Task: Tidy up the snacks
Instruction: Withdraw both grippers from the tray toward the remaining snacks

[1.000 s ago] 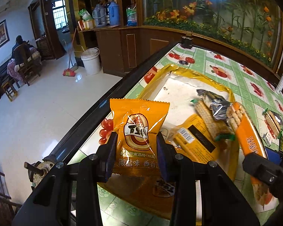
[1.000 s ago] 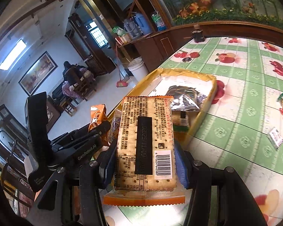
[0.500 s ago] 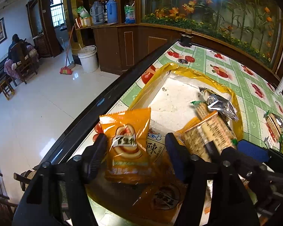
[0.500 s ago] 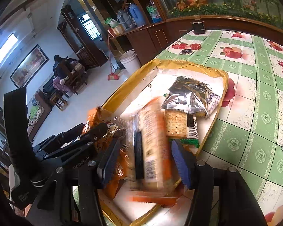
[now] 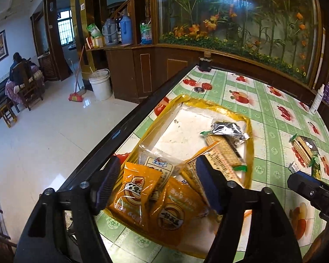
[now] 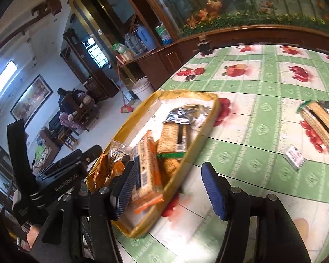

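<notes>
A yellow tray (image 5: pixel 250 135) (image 6: pixel 208 118) lies on the green fruit-print tablecloth near the table's left edge. In it lie two orange snack packets (image 5: pixel 138 195), a clear packet (image 5: pixel 158 164), an orange cracker pack (image 5: pixel 210 157) (image 6: pixel 147 164), a green cracker pack (image 6: pixel 173 140) and a silver packet (image 5: pixel 228 129) (image 6: pixel 186 114). My left gripper (image 5: pixel 158 186) is open and empty just above the orange packets. My right gripper (image 6: pixel 168 188) is open and empty over the tray's near right rim. Its finger shows in the left wrist view (image 5: pixel 304 186).
On the cloth to the right lie a cracker pack in a torn wrapper (image 5: pixel 304 146) (image 6: pixel 322 122) and a small white packet (image 6: pixel 295 154). A dark jar (image 5: pixel 205 62) stands at the table's far edge. A white bottle (image 5: pixel 317 100) stands far right. The table's dark left edge (image 5: pixel 129 127) drops to the floor.
Both grippers have opened and let go: the orange packet and the orange cracker pack now lie in the tray. Both grippers have drawn back a little.
</notes>
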`<state>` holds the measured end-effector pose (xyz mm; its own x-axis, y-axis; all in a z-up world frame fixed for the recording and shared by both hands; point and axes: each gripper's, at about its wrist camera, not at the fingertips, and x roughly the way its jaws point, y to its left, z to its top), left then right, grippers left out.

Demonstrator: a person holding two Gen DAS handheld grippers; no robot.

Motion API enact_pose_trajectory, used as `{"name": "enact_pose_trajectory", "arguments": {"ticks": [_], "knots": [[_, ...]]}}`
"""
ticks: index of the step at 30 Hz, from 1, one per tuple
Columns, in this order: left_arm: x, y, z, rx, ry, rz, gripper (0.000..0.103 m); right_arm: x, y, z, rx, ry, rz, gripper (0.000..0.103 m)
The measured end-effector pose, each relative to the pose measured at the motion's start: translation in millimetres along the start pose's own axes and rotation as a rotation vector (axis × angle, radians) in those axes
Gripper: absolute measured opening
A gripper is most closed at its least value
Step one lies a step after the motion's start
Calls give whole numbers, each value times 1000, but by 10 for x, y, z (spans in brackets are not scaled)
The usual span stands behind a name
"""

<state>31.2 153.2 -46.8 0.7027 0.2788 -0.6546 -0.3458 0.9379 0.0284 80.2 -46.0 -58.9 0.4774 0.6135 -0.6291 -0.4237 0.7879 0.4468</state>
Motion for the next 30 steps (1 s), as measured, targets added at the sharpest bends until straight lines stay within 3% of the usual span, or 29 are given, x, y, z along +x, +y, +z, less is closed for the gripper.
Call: {"name": "enact_pose_trajectory", "arguments": {"ticks": [23,30], "knots": [[-363,-861,-38,146,-36,-76,74,-1144,-1369,-461,221,-141,-178,66],[-237,-1384,-120,208,33,-182,75,-1273,-1716,-378,228,-145,-247,67]]}}
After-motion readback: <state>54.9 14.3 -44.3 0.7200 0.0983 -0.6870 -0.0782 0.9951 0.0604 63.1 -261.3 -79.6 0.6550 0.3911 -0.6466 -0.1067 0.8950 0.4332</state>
